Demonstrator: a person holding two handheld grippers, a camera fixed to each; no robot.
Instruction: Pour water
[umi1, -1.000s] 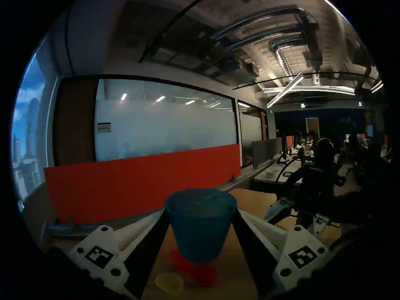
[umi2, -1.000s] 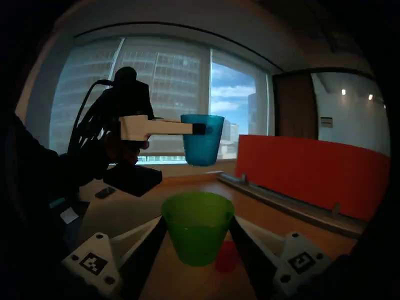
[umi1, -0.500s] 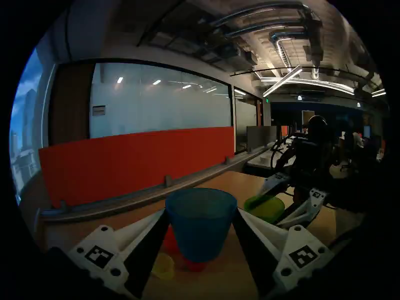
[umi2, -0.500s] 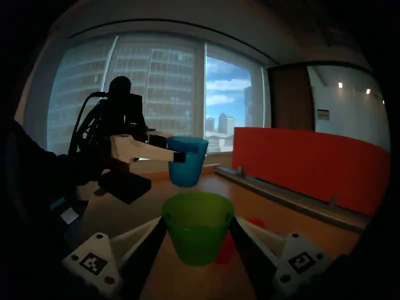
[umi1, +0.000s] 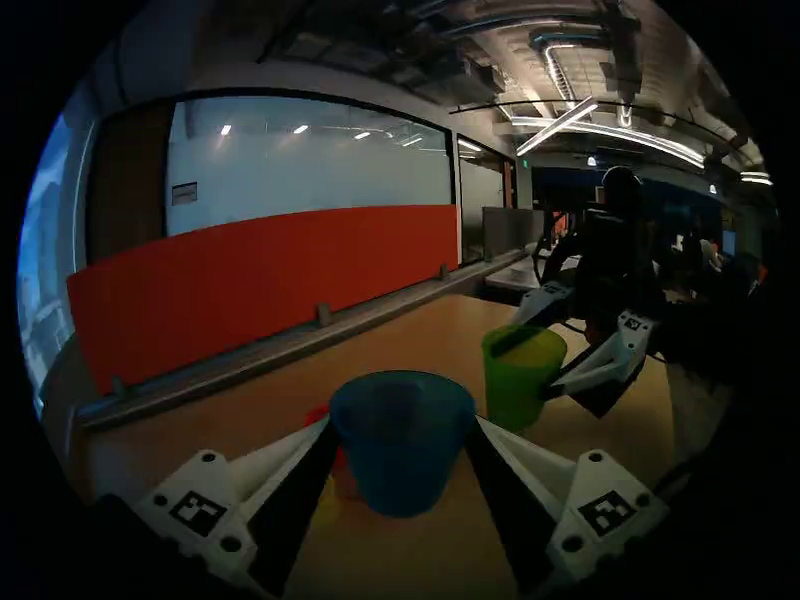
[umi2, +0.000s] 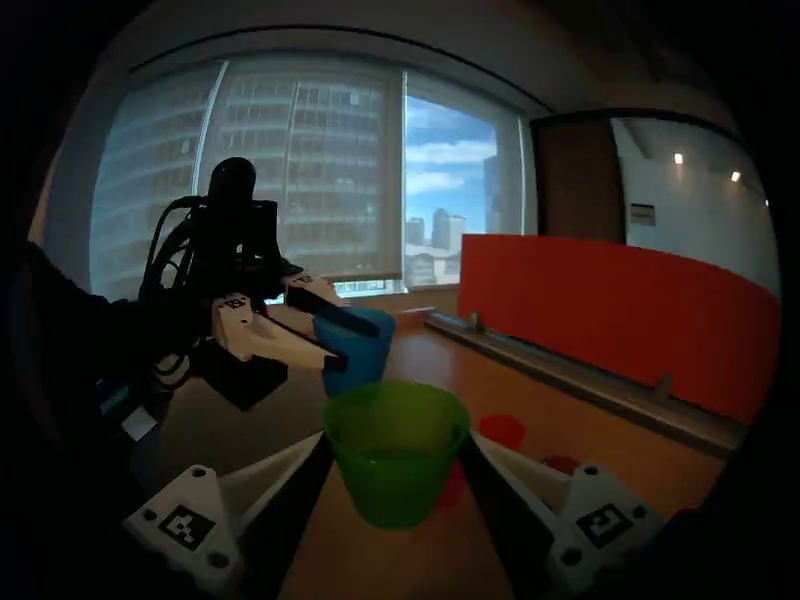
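Blue cup (umi1: 402, 445): clamped upright between the left gripper (umi1: 400, 430) fingers.
Green cup (umi2: 397, 455): clamped upright in the right gripper (umi2: 397, 440).
Cup to cup: green lies ahead-right of blue, near, not touching, rims roughly level.
Pour: neither cup tipped yet.

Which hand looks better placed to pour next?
Left, probably. The left gripper holds the blue cup close beside the green cup, which the right gripper holds upright, like a receiver. Which cup contains water is unclear.
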